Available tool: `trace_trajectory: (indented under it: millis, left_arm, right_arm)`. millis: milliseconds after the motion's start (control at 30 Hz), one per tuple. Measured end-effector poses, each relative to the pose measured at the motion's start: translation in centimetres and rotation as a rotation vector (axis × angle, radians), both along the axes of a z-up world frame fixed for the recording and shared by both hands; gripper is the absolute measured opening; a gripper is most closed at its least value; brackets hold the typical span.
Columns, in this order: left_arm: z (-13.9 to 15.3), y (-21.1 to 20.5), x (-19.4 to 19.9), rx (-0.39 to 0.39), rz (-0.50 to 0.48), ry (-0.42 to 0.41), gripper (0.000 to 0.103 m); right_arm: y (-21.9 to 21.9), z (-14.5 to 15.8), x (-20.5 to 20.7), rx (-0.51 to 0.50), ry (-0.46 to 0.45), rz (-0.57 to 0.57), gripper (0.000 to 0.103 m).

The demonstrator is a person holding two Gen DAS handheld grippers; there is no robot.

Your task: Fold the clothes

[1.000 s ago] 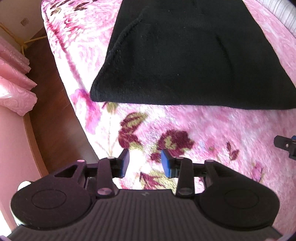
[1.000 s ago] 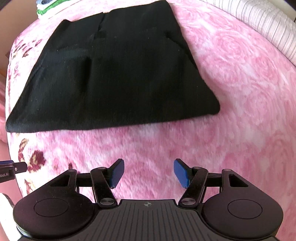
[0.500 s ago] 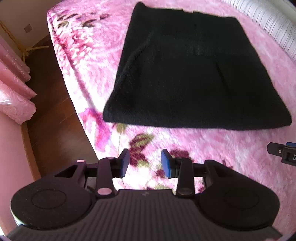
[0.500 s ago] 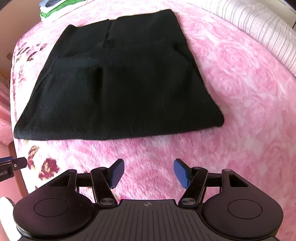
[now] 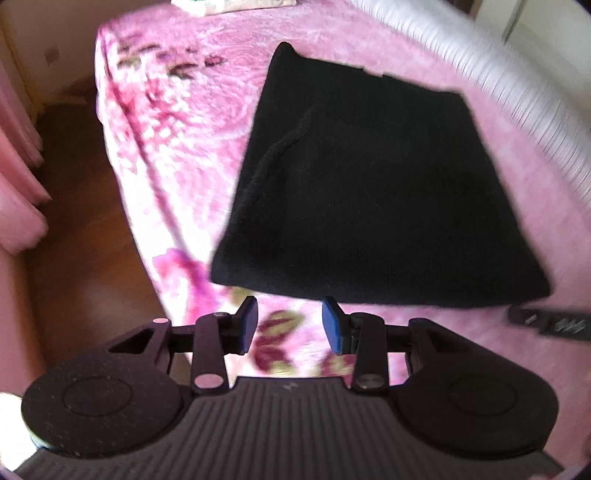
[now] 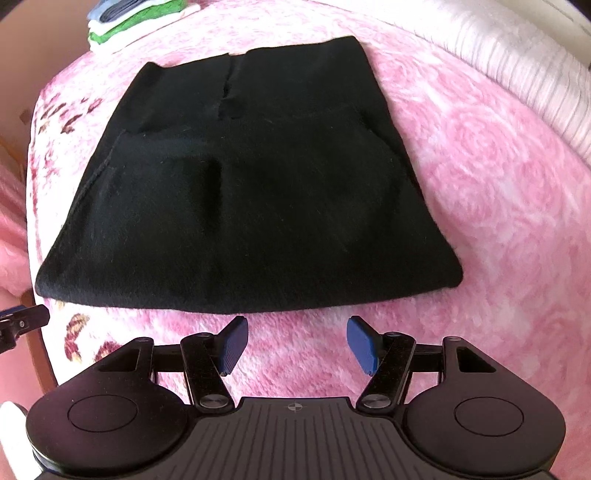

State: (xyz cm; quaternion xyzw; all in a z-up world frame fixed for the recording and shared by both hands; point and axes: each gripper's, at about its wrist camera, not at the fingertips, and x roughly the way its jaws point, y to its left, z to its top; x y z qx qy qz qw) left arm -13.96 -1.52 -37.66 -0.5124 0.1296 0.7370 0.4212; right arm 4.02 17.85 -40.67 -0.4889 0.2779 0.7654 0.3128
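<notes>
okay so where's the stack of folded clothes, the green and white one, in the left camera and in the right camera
Left wrist view: the stack of folded clothes is barely visible, cut off at the top edge, left of centre, and blurred.
Right wrist view: the stack sits in the top left corner, beyond the far edge of the pink bedspread.
Shared landmark: the black garment, lying flat between the grippers and the stack.

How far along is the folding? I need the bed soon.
Done: the black garment lies on the pink blanket with its sides folded in. In hand: nothing; left gripper and right gripper are open. Left: probably one more fold.
</notes>
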Motion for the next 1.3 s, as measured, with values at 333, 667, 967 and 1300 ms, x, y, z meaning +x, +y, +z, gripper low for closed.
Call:
trace_trajectory:
  millis: [333, 667, 967, 1300]
  left_arm:
    - [-5.8, -4.5, -5.3, 0.257, 0.423, -0.432, 0.040]
    - [-8.3, -3.5, -7.4, 0.312, 0.490, -0.459, 0.042]
    - [-9.0, -3.0, -8.0, 0.393, 0.468, -0.460, 0.042]
    - [-9.8, -2.4, -8.8, 0.380, 0.394, -0.400, 0.015]
  right_arm:
    - [5.2, -3.5, 7.5, -0.306, 0.349, -0.481, 0.063]
    - [8.8, -6.7, 11.6, -0.354, 0.576, -0.801, 0.063]
    - [11.4, -8.6, 11.8, -0.305, 0.654, -0.814, 0.051]
    - [12.3, -9.7, 12.5, -0.340, 0.630, -0.792, 0.013]
